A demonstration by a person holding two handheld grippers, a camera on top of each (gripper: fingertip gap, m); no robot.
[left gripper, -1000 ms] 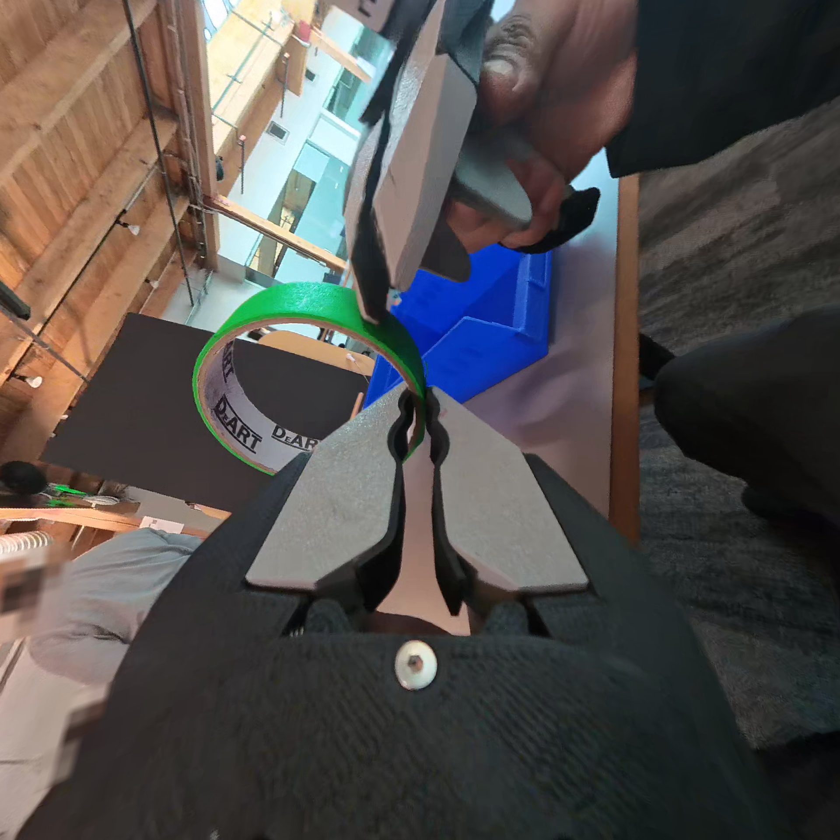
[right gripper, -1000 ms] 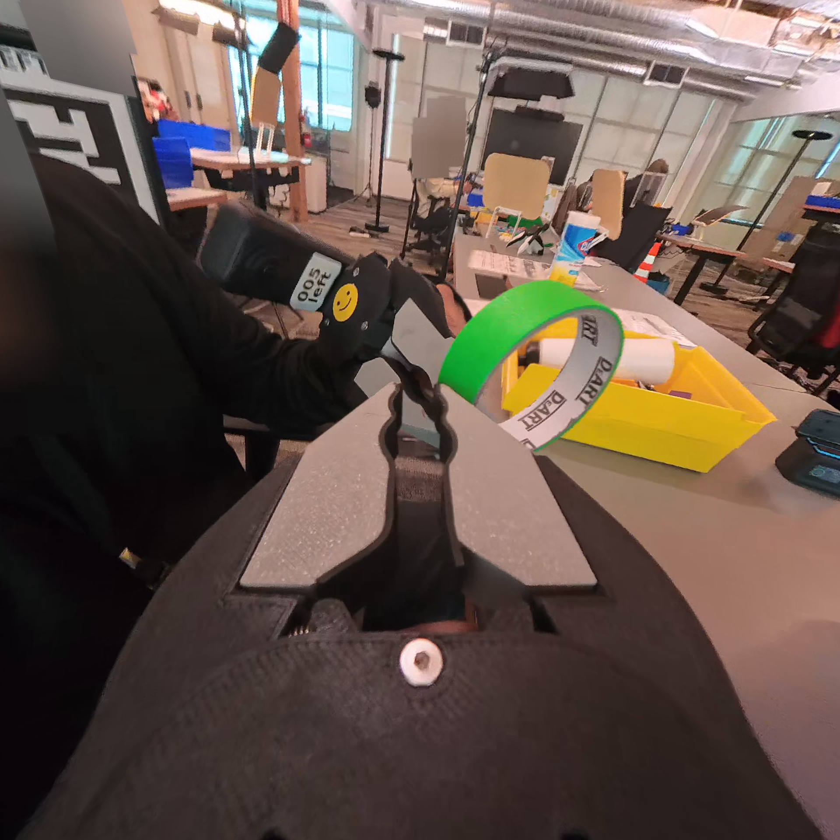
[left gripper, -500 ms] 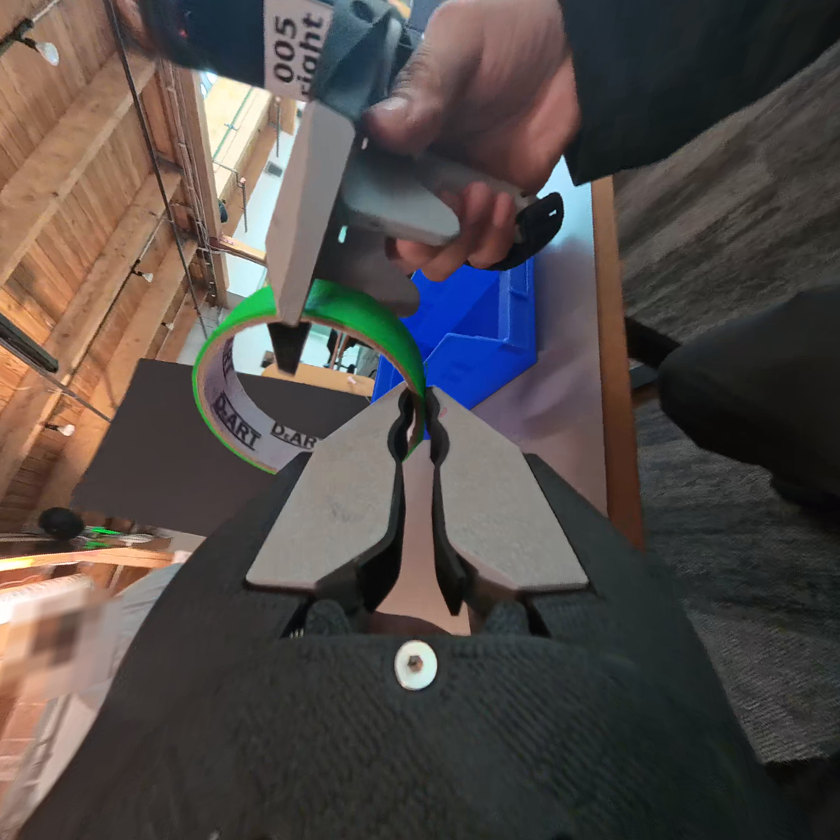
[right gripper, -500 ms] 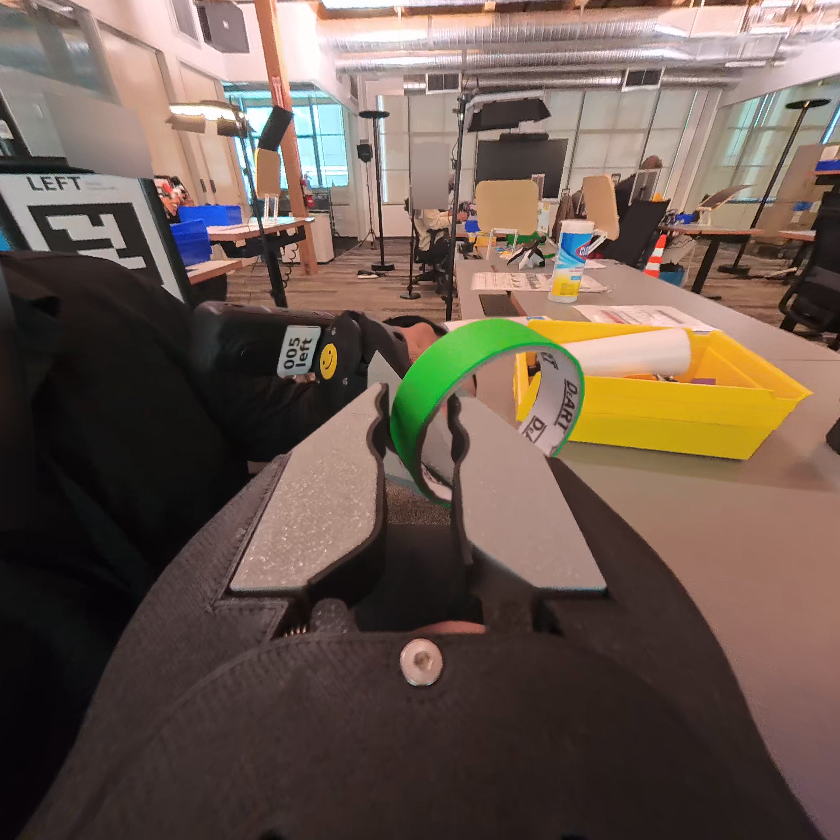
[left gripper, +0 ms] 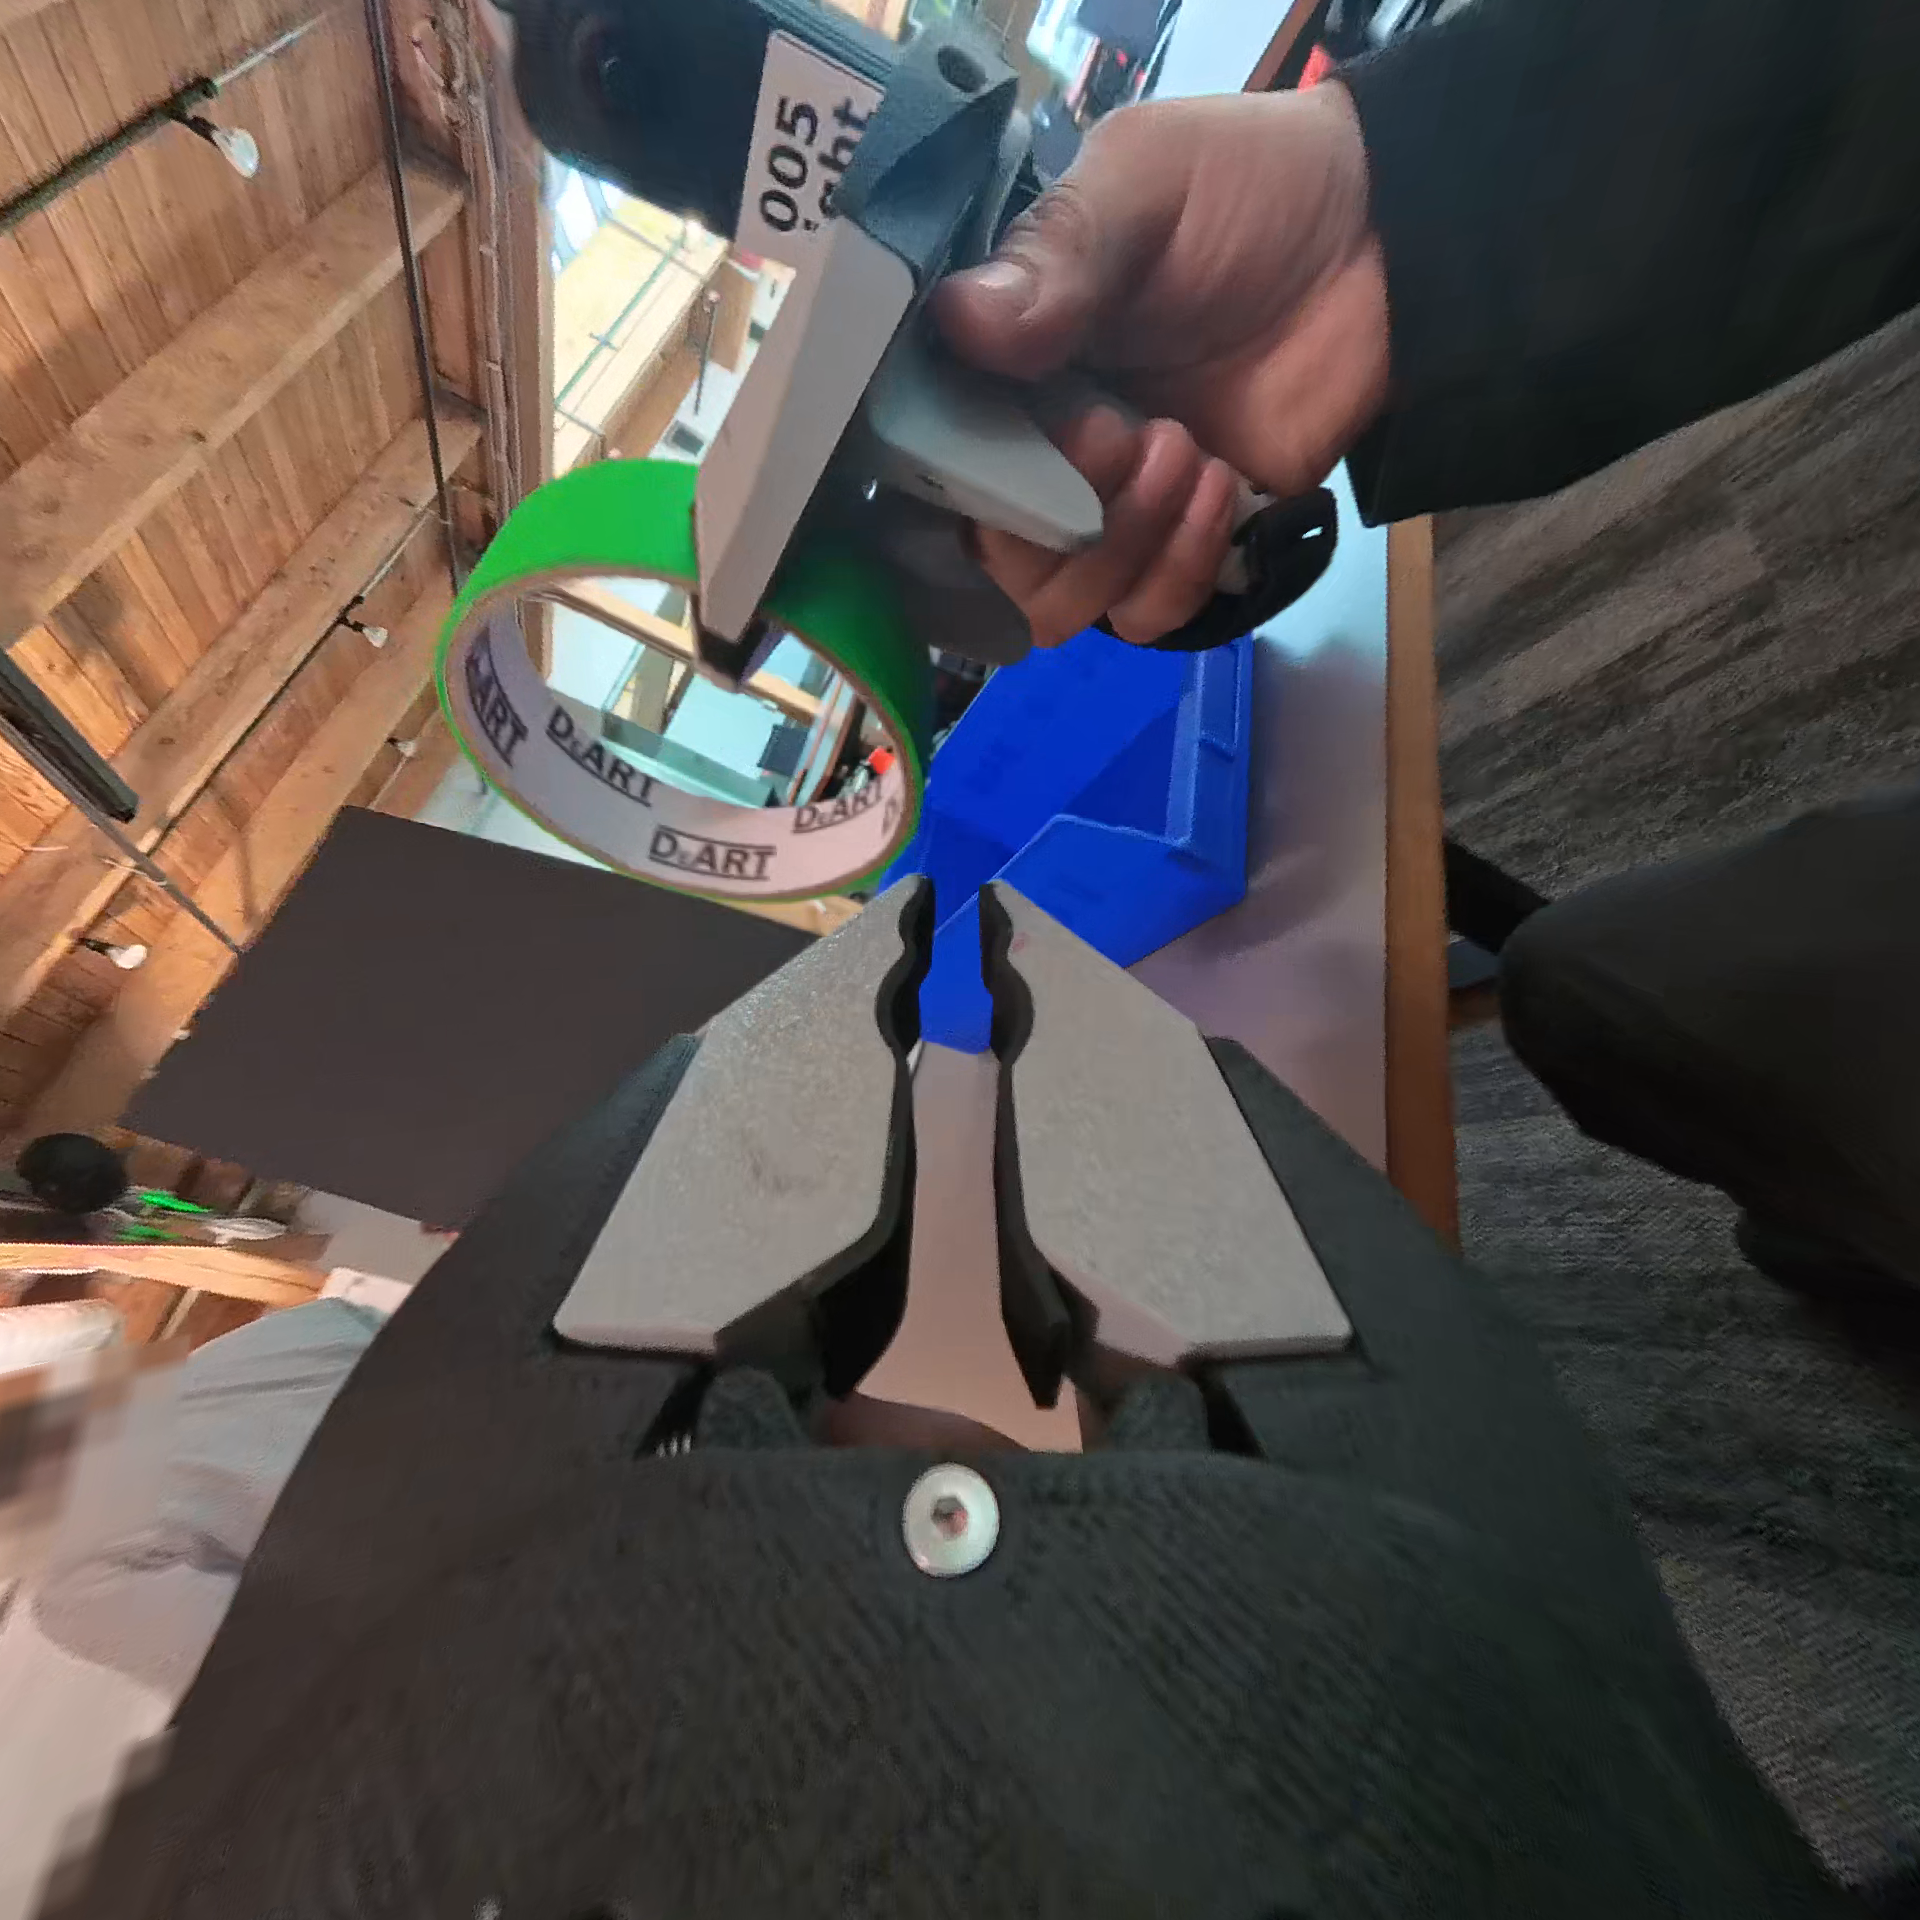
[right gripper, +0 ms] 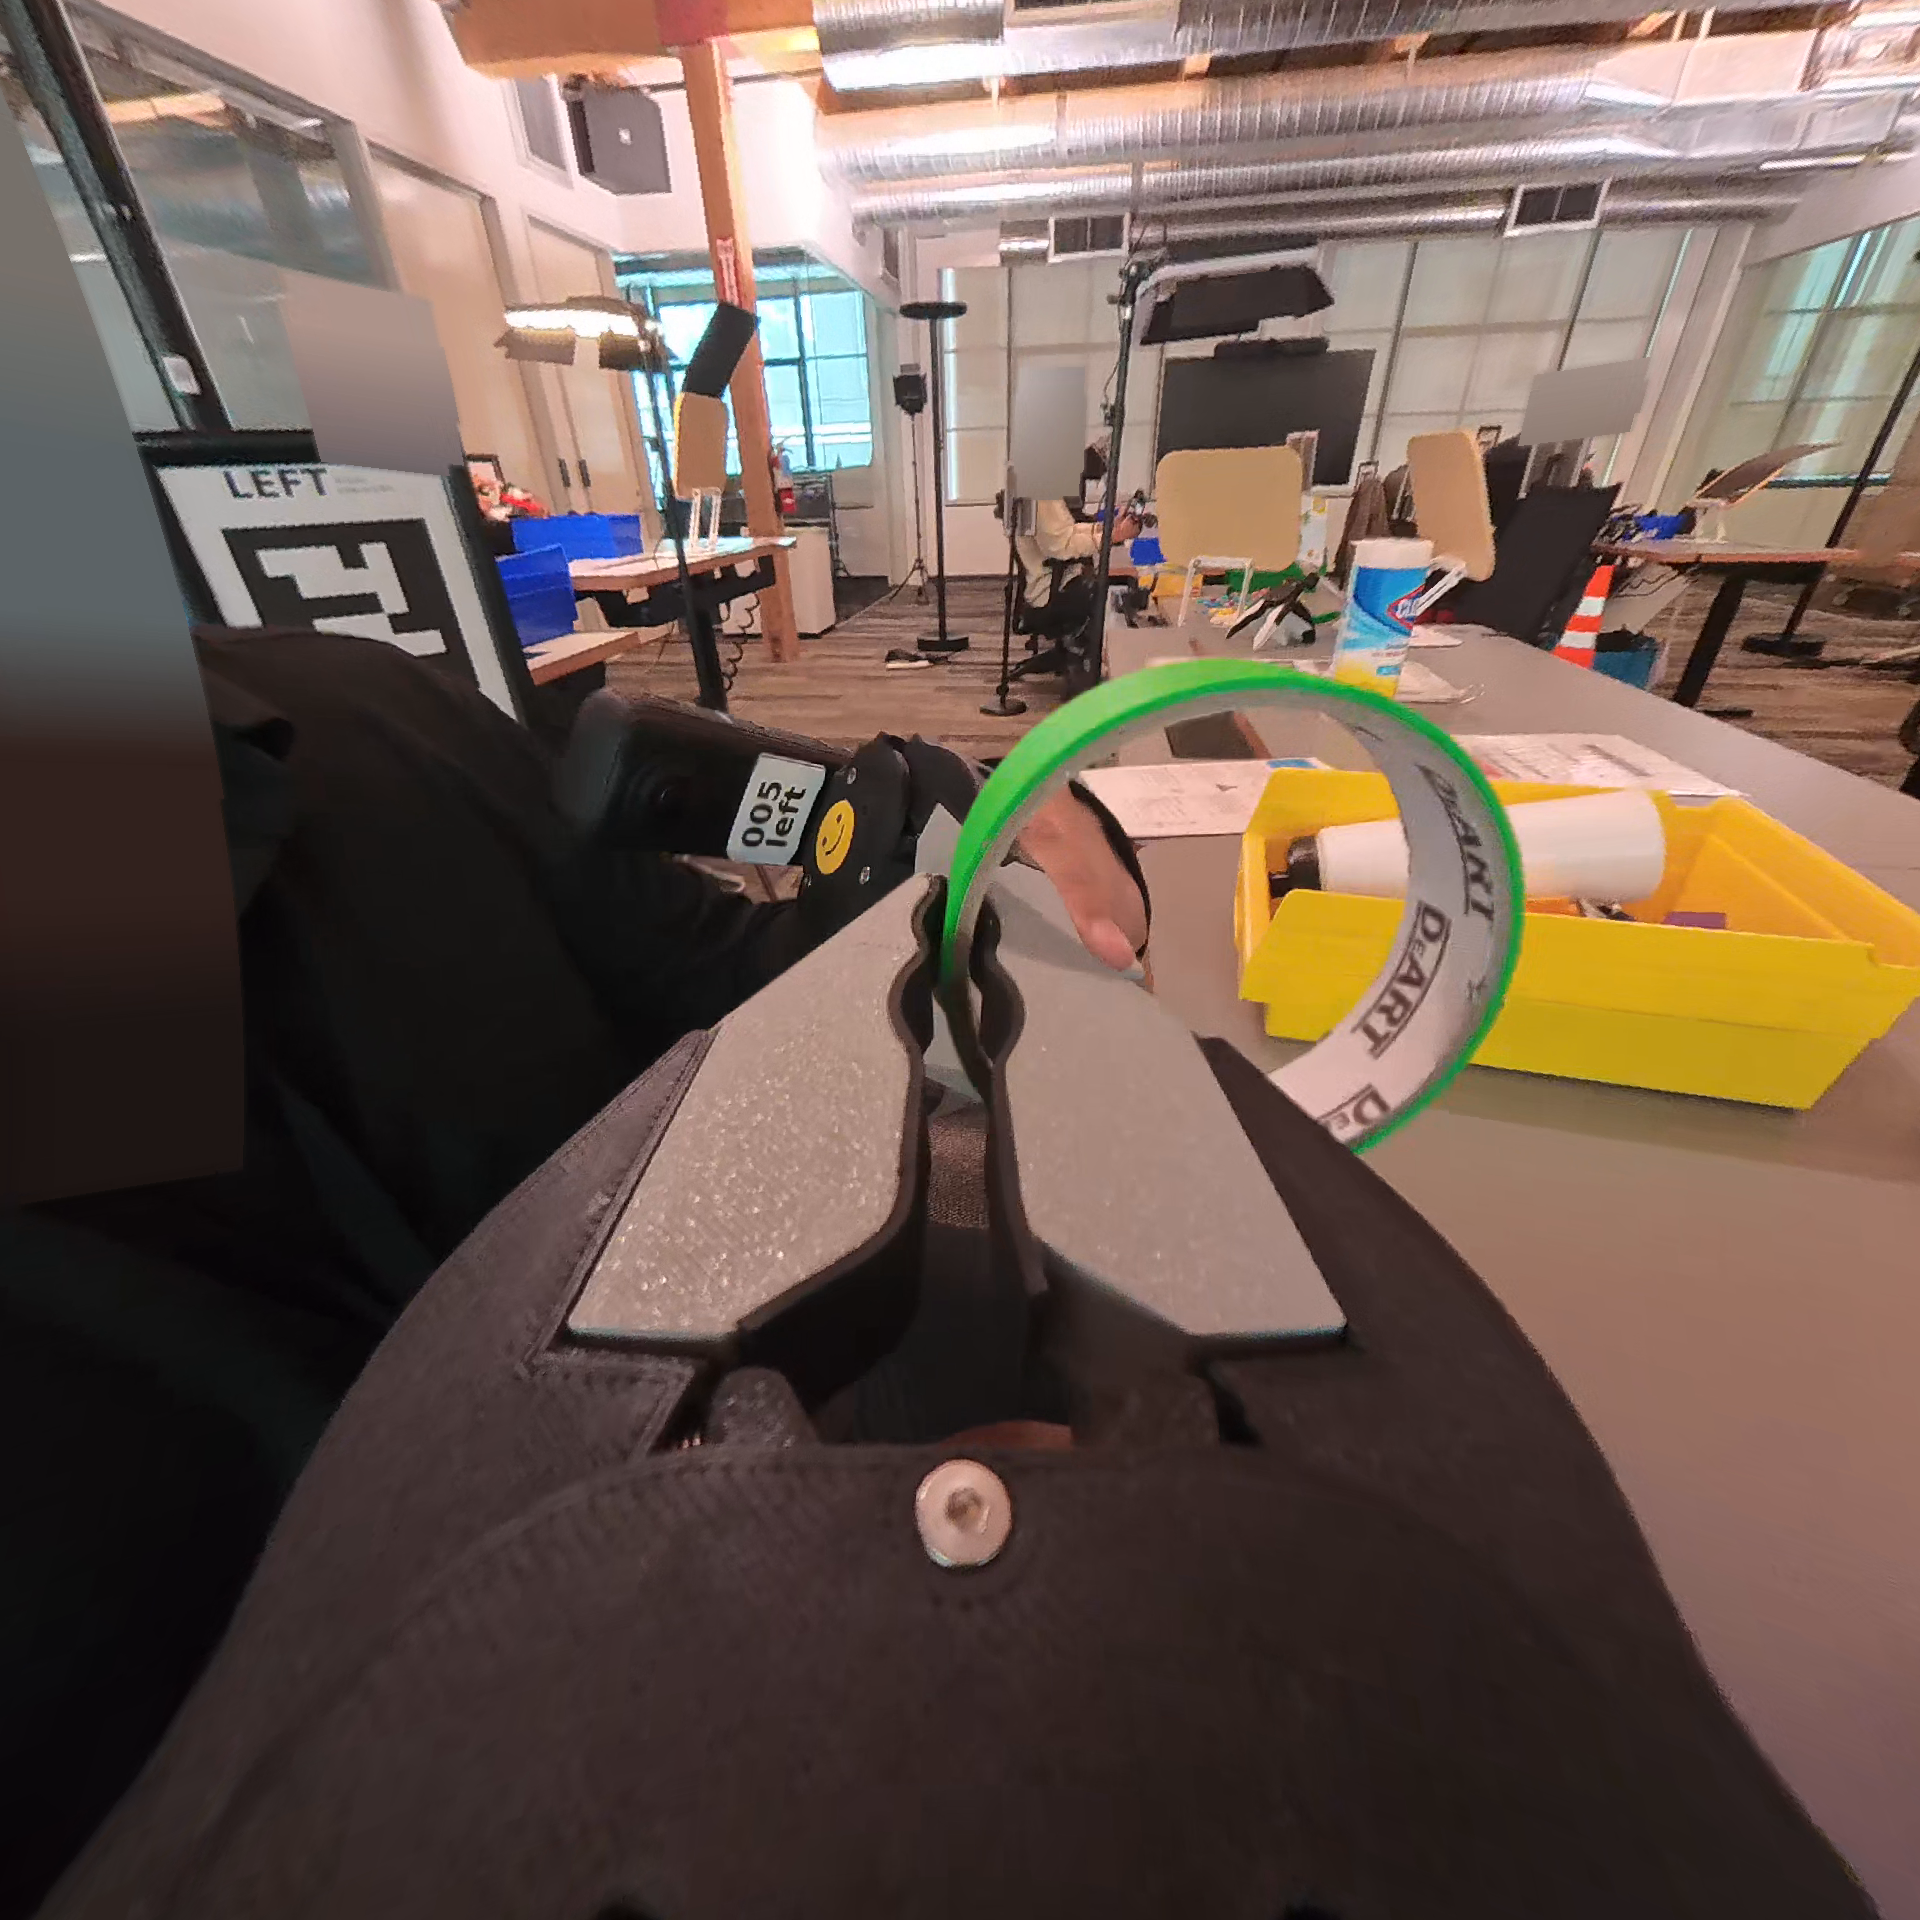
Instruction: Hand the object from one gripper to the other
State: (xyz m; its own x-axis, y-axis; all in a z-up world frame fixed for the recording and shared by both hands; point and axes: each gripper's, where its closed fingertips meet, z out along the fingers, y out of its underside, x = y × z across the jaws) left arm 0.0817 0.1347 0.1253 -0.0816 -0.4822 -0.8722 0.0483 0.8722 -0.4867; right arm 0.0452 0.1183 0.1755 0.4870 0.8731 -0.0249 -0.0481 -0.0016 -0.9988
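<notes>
The roll of green tape (right gripper: 1460, 935) hangs in the air above the near part of the grey tabletop (right gripper: 1558, 1299), touching nothing but the right tongs (right gripper: 961, 940). Those tongs are clenched on the roll's band at its left side, one finger outside the ring and the other inside it, so the roll stands on edge with its pale inner liner facing the camera. In the left wrist view the same roll (left gripper: 582, 540) shows in front of the left tongs (left gripper: 951, 920), with the right tongs (left gripper: 732, 649) coming down from above and pinching its upper rim, gripped by a person's hand (left gripper: 1174, 343) in a dark sleeve.

The left tongs are released: their two fingers stand slightly apart with a narrow gap between the tips, and nothing lies in that gap. Their tips are just beside the lower edge of the roll but apart from it. In the right wrist view the left tongs' black body (right gripper: 727, 800) lies behind the roll, at the tabletop's left edge.

Behind the roll on the tabletop sits a yellow bin (right gripper: 1558, 997) holding a white cylinder (right gripper: 1579, 852). In the left wrist view a blue bin (left gripper: 1101, 831) rests near the tabletop's wooden edge (left gripper: 1413, 831), with grey carpet (left gripper: 1662, 520) beyond it.
</notes>
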